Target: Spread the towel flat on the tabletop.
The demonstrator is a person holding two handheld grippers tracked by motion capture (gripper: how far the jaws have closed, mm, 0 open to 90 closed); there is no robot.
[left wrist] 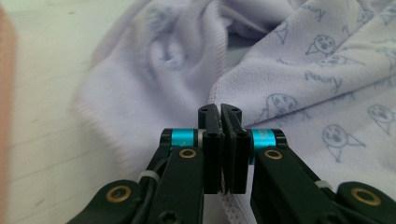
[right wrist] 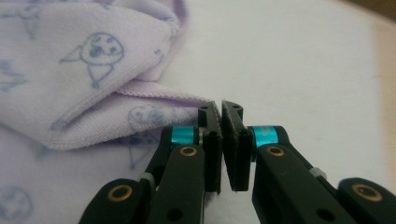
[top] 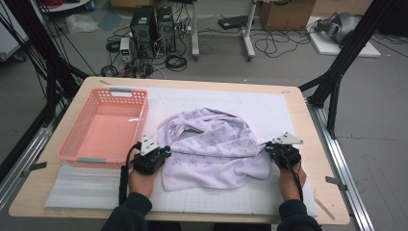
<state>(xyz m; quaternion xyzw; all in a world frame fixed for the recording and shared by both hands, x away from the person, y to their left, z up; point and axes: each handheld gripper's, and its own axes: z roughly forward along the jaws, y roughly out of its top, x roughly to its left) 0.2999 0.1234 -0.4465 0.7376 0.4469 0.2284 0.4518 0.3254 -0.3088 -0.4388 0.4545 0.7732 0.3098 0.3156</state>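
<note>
Work in hand: a lilac towel [top: 214, 149] lies crumpled on the white mat [top: 269, 103], a gripper at each end.
Towel place: mid-table, just right of the pink basket [top: 103, 127], apart from it.
Towel axis: long axis runs left to right across the table; the near hem lies fairly straight toward the person, while the far side is bunched and folded over.
Left gripper [left wrist: 221, 122]: clenched on the towel's near-left hem; stitched edge shows between and below the jaws.
Right gripper [right wrist: 220, 122]: jaws brought together at the towel's near-right corner; the hem reaches the tips, but whether cloth is really pinched I cannot tell.
Key relation: the towel lies between the two grippers, each at its own end, so neither hand is nearer; the cloth stretches from each gripper inward and away from the person.
Next move, judged: likely pulling the ends apart and lifting to spread the cloth, which depends on the right corner being truly caught.
Risk: right corner slipping free.
</note>
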